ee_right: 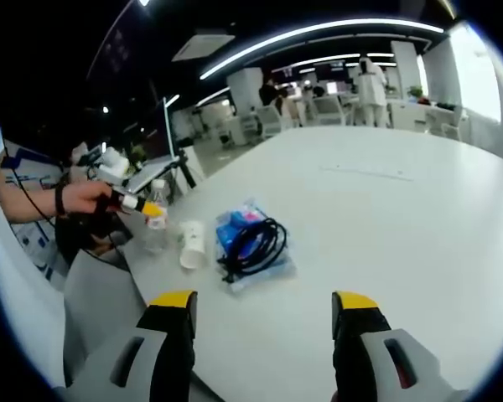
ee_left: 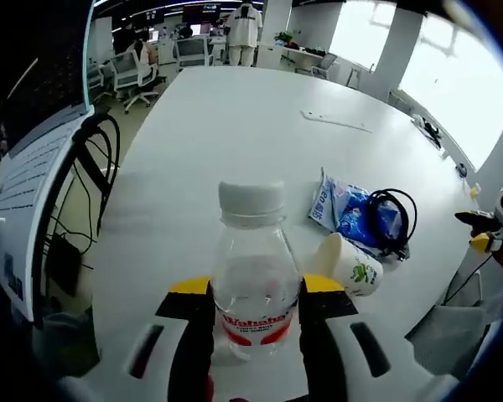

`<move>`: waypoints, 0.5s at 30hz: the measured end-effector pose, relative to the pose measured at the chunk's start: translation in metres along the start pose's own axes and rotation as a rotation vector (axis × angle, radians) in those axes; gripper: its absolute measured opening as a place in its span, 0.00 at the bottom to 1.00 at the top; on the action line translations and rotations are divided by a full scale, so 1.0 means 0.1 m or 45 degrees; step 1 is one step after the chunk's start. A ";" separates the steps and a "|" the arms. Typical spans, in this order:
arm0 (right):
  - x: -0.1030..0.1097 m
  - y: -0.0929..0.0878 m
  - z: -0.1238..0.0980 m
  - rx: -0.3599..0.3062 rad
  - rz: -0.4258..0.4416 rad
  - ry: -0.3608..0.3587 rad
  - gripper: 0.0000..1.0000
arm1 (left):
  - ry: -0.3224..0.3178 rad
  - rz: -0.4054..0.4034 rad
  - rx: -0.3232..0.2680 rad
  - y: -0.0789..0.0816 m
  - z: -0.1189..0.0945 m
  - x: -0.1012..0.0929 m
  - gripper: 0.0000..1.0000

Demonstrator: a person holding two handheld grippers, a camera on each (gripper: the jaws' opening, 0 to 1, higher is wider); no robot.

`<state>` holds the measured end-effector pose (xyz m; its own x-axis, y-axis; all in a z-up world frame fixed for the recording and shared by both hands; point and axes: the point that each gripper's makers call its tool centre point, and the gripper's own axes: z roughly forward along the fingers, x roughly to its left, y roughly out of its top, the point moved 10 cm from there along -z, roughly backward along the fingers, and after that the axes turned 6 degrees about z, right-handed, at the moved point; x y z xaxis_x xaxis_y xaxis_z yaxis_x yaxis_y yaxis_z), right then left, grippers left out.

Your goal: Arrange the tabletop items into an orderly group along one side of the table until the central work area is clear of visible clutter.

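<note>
Left tool (ee_left: 256, 322): both jaws pressed against the sides of one clear plastic water bottle (ee_left: 253, 289), white cap, red label band. Bottle stands upright on the white bench (ee_left: 235, 134), near its edge.

Right tool (ee_right: 264, 331): jaws spread wide apart, nothing between them, hovering above the bench surface.

Item count on bench, left gripper view:
- 1 water bottle, in the left tool.
- 1 white paper cup (ee_left: 352, 264) with a small green mark, lying on its side just right of the bottle.
- 1 blue-and-white plastic packet (ee_left: 344, 209), lying flat beyond the cup.
- 1 coiled black cable (ee_left: 392, 219), resting on the packet.

In the right gripper view the same group sits close together near the bench's left edge: bottle (ee_right: 157, 226), cup (ee_right: 191, 244), packet (ee_right: 243, 226), cable (ee_right: 256, 243). The person's hand (ee_right: 88, 198) holds the left tool there.

One flat white strip (ee_left: 335, 121) lies well apart, farther across the bench.
</note>
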<state>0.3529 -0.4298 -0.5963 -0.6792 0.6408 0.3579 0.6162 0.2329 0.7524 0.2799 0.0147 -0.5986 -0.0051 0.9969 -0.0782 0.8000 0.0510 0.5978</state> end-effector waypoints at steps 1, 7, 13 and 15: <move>0.00 0.00 0.00 -0.001 0.001 0.000 0.66 | 0.000 0.002 -0.004 -0.01 -0.01 -0.01 0.38; 0.00 0.00 0.01 0.001 -0.001 0.004 0.66 | 0.016 0.034 -0.048 -0.08 -0.09 -0.03 0.38; 0.01 -0.02 0.03 0.007 0.002 0.011 0.66 | 0.008 0.070 -0.085 -0.16 -0.12 -0.01 0.38; 0.01 -0.02 0.04 0.010 0.001 0.013 0.66 | 0.011 0.065 -0.092 -0.18 -0.13 0.00 0.38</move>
<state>0.3526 -0.4269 -0.5995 -0.6828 0.6336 0.3638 0.6196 0.2384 0.7479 0.2575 0.0149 -0.5986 0.0294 0.9988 -0.0391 0.7539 0.0036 0.6570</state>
